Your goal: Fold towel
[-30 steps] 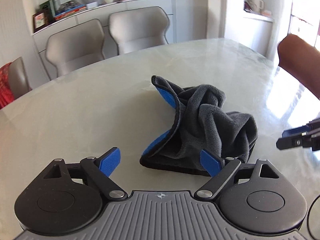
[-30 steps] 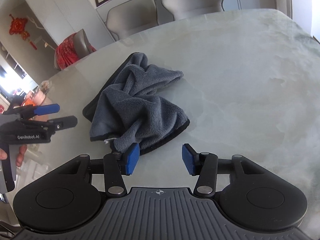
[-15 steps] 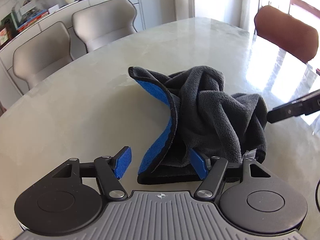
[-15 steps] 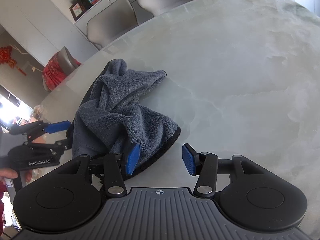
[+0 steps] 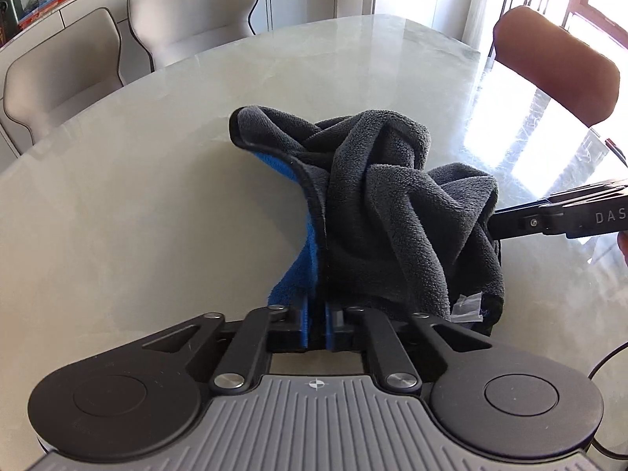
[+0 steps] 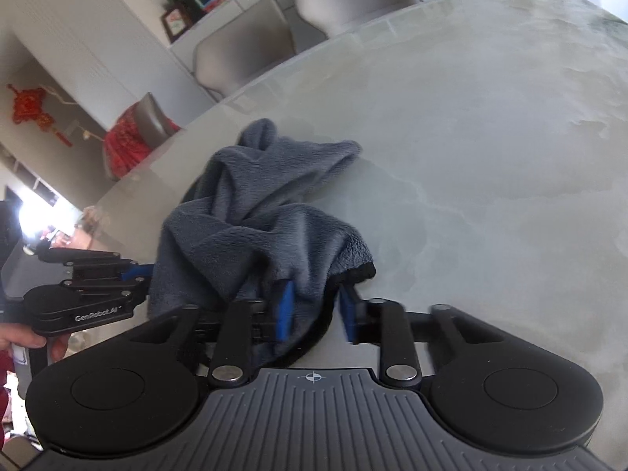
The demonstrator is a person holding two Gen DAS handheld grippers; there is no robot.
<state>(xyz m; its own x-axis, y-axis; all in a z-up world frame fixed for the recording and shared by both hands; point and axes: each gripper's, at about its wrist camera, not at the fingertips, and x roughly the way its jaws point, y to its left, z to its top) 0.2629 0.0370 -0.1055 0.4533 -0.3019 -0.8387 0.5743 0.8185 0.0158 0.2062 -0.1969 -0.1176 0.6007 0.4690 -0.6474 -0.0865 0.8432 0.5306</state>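
A crumpled dark grey towel [image 5: 392, 212] with a blue underside and black hem lies on the marble table [image 5: 137, 196]. My left gripper [image 5: 317, 324] is shut on the towel's near hem, its blue pads pressed together on the cloth. In the right wrist view the towel [image 6: 259, 216] bunches up in front of my right gripper [image 6: 314, 314], whose pads stand apart around a fold of the towel's black-edged corner. The left gripper shows there at the towel's left side [image 6: 133, 271]. The right gripper's finger [image 5: 522, 227] reaches the towel's right side in the left wrist view.
Two beige chairs [image 5: 188, 11] stand at the table's far side and a brown chair [image 5: 557, 62] at the right. A chair with a red cloth [image 6: 133, 137] stands at the left end. A shelf with books runs behind.
My left gripper has closed on the towel's near hem. My right gripper has moved forward so its open pads straddle the towel's corner, narrowing a little. The towel is bunched higher.
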